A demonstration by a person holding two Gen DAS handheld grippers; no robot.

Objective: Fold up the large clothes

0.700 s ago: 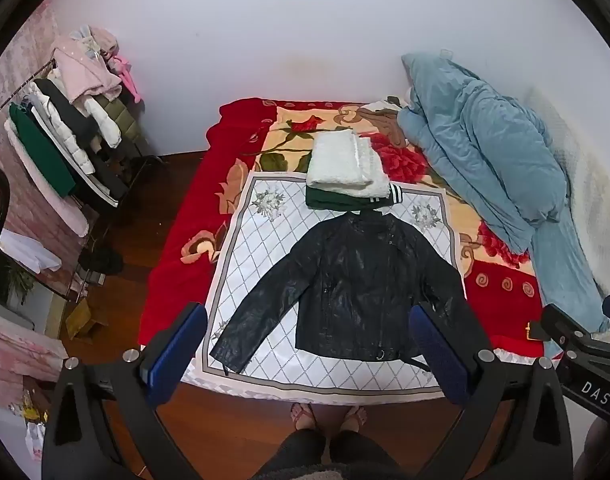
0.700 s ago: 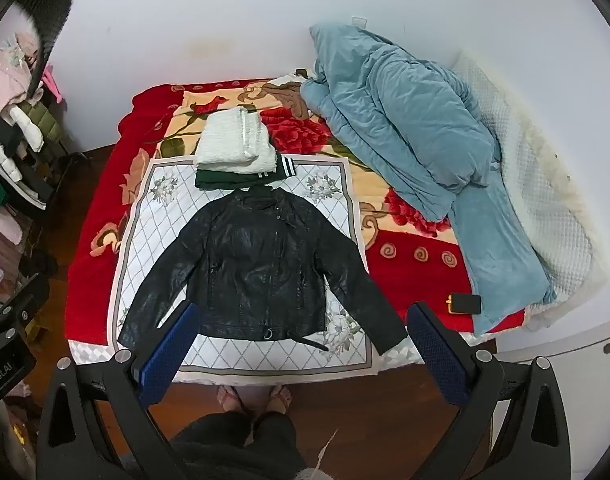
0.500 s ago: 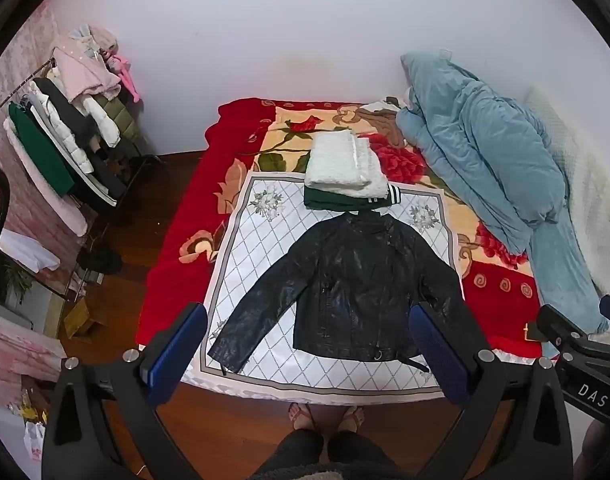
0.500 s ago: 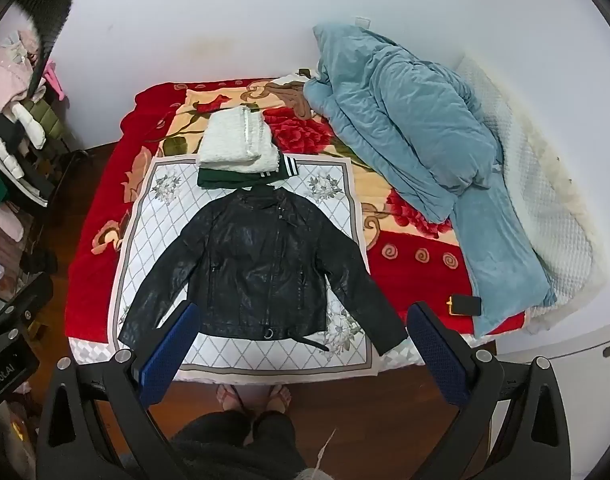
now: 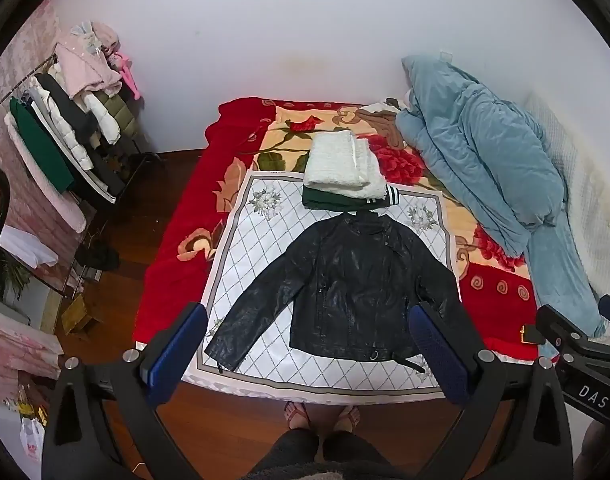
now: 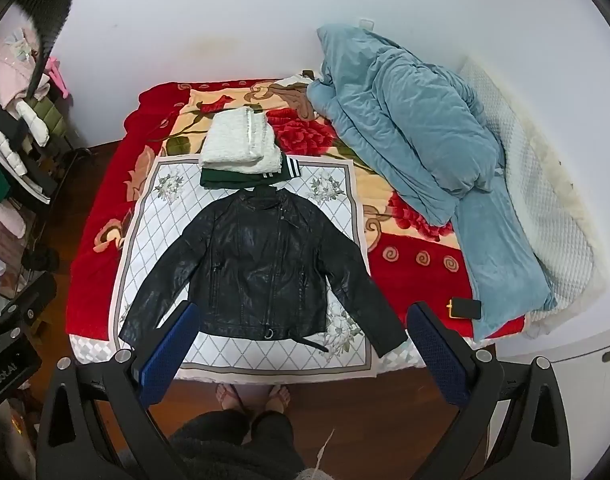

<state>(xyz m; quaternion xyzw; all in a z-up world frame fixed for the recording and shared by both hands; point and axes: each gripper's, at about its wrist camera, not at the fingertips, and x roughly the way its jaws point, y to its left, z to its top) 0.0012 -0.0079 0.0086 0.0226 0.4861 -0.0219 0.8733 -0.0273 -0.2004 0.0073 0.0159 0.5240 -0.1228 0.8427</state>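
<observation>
A black leather jacket (image 5: pixel 353 284) lies flat and face up on a white diamond-pattern sheet (image 5: pixel 261 248), sleeves spread; it also shows in the right wrist view (image 6: pixel 261 264). My left gripper (image 5: pixel 305 344) is open and empty, held high above the bed's near edge. My right gripper (image 6: pixel 301 344) is open and empty, also high above the near edge. A stack of folded clothes, white (image 5: pixel 343 160) on dark green (image 5: pixel 333 202), sits just beyond the jacket's collar.
A heaped blue duvet (image 5: pixel 485 160) covers the bed's right side. A black phone (image 6: pixel 465 308) lies near its foot. A loaded clothes rack (image 5: pixel 65 128) stands at the left. The person's feet (image 5: pixel 321 416) are on the wooden floor at the bed's edge.
Both grippers have risen or tilted slightly, so the bed sits a little lower and nearer in the views. The jacket has not moved.
</observation>
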